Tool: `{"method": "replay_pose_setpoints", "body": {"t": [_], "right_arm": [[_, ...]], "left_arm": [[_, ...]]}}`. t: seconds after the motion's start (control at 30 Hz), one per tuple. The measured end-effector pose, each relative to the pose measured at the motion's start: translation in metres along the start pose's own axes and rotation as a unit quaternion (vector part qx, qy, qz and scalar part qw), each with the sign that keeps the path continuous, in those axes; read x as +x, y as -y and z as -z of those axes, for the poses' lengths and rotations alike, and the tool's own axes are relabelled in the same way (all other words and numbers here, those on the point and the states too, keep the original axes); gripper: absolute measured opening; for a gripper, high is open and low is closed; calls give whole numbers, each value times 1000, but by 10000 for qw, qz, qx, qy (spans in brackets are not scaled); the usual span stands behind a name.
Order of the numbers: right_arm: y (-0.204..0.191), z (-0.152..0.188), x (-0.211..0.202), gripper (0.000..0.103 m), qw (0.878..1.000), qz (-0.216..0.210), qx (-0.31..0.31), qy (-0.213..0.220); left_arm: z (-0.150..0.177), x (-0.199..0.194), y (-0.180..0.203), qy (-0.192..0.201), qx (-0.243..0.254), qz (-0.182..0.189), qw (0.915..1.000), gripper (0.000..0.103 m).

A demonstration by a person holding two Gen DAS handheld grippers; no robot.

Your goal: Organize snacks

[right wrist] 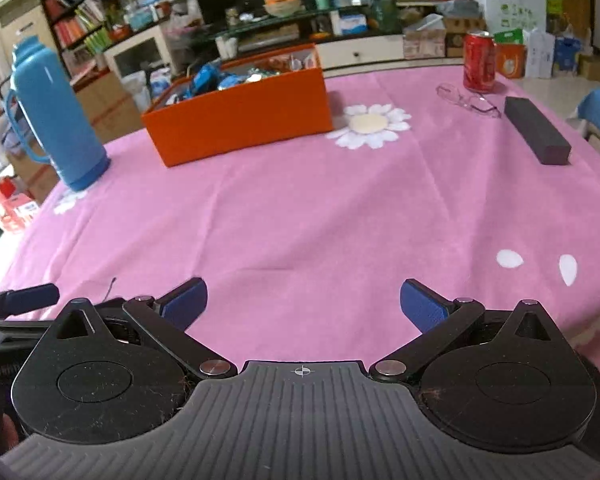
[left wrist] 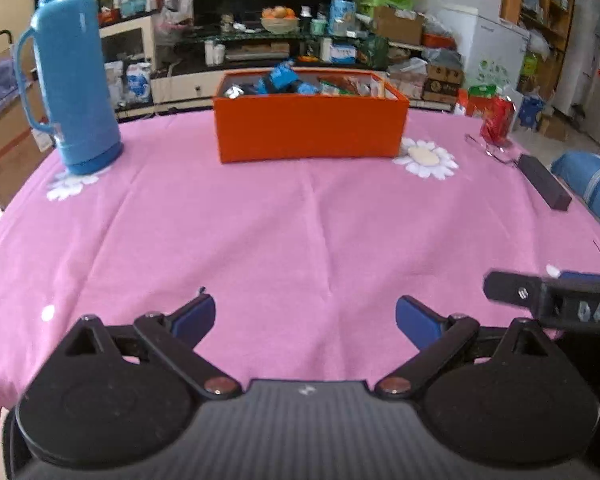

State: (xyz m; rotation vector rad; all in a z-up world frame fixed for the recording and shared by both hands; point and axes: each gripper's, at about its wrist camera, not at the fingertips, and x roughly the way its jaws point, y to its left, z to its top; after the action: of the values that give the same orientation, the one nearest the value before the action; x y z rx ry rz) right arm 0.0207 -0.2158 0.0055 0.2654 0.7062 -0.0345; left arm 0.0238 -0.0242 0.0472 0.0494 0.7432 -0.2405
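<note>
With both the left gripper (left wrist: 305, 318) and right gripper (right wrist: 304, 302) spread wide and empty, well short of the orange box (left wrist: 310, 128) holding the snacks (left wrist: 284, 80), a careless reach could topple the blue flask (left wrist: 74, 76) left of it.

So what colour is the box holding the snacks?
Orange: the box shows best in the left wrist view, squarely facing the camera.

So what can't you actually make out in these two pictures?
- Orange box, both views: its front wall hides the lower snacks; wrappers too small to read.
- Red can, left view: blurred; label unreadable in either.
- Right tool, left view: cut off by the edge.
- Glasses: faint in both.
</note>
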Motion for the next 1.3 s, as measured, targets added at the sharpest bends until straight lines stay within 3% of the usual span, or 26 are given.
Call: {"method": "replay_pose_setpoints", "body": {"t": [0.3,1.3], "right_arm": [[-5,5,-15,100,9998,-13,-194,21],[-19,6,-12,100,9987,-129,-436,-217]], "left_arm": [[-6,-10,-11,-37,-322,-402,9987,96],[-5,-10,-22,-28,-602,-489,9970,96]]}}
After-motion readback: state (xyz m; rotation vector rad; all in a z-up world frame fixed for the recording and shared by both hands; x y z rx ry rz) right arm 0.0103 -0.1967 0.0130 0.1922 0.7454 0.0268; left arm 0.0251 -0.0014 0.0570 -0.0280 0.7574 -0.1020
